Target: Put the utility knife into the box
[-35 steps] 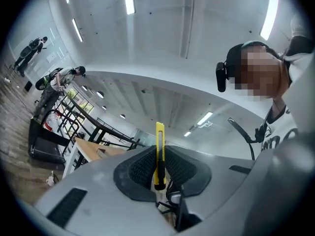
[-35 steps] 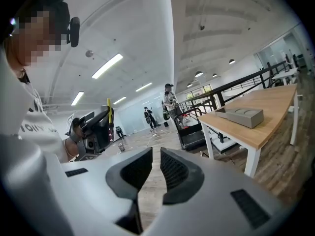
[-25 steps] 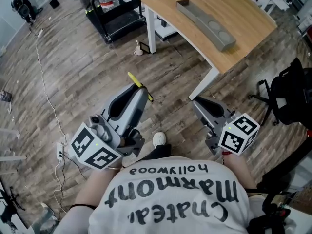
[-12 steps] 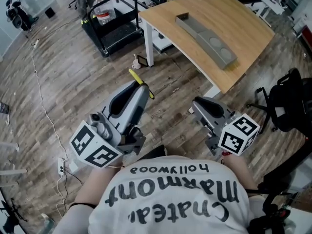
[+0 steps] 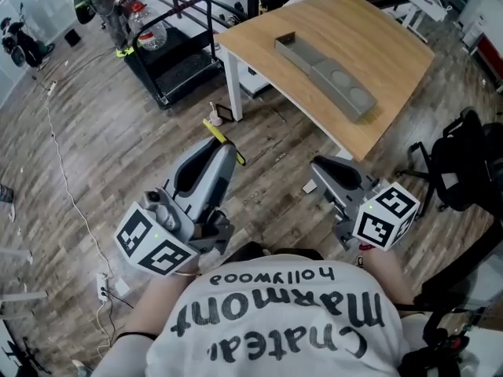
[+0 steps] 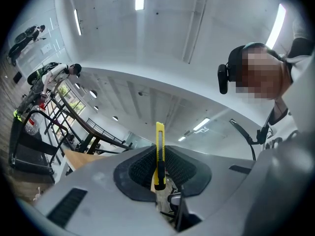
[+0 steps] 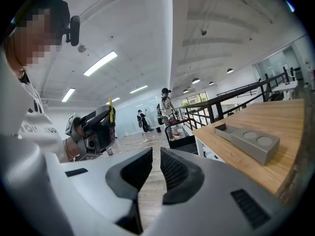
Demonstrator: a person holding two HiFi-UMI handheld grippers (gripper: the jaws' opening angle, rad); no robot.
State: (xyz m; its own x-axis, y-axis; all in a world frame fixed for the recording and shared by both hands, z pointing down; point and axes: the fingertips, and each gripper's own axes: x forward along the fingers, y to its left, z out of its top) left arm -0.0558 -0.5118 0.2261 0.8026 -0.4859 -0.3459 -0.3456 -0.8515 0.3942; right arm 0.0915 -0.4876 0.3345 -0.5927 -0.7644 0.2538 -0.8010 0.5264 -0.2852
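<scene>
A yellow utility knife (image 5: 222,139) sticks up out of my left gripper (image 5: 217,154), which is shut on it. In the left gripper view the knife (image 6: 159,151) stands upright between the dark pads, its black end low in the jaws. My right gripper (image 5: 317,166) is held level beside it, shut with nothing in it. The long grey box (image 5: 323,66) lies on the wooden table (image 5: 393,45) ahead, well beyond both grippers. In the right gripper view the box (image 7: 248,140) is at the right, and the left gripper (image 7: 96,127) with the knife (image 7: 111,113) is at the left.
A black cart (image 5: 173,53) with a water bottle stands left of the table. A black office chair (image 5: 464,163) is at the right. A white cable (image 5: 71,179) runs along the wooden floor. The table's white leg (image 5: 233,89) is ahead of the left gripper. People (image 7: 166,107) stand far off.
The table and box have come nearer and shifted left in the head view. Both grippers keep the same pose, and the knife stays held in the left one.
</scene>
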